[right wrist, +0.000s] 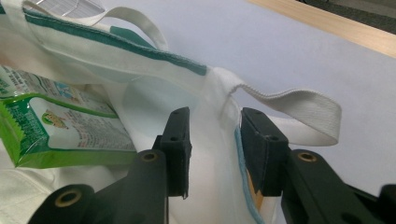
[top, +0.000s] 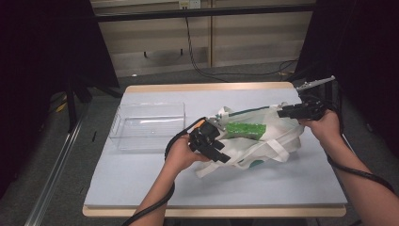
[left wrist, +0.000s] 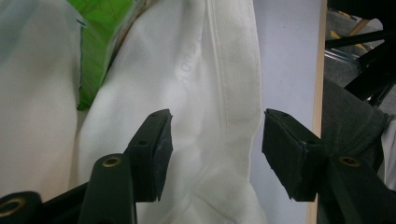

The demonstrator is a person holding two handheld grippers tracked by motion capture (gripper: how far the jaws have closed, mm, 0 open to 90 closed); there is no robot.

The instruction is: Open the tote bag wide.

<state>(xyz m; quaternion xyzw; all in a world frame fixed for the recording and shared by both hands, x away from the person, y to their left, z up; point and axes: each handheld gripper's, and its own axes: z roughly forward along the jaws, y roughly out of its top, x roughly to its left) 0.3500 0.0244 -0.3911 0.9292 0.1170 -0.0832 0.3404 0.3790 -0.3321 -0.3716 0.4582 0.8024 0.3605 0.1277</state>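
Blue table (top: 141, 179), white bag (top: 263, 141) btwn right gripper (right wrist: 212, 140) jaws

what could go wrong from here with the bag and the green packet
1. The right gripper has only a thin fold of the white bag between its fingers, not clamped tight, so the cloth may slip out.
2. The left gripper is open with the bag between its fingers, so that side is unheld and may sag.
3. The green packet lies at the bag's mouth and may slide out.
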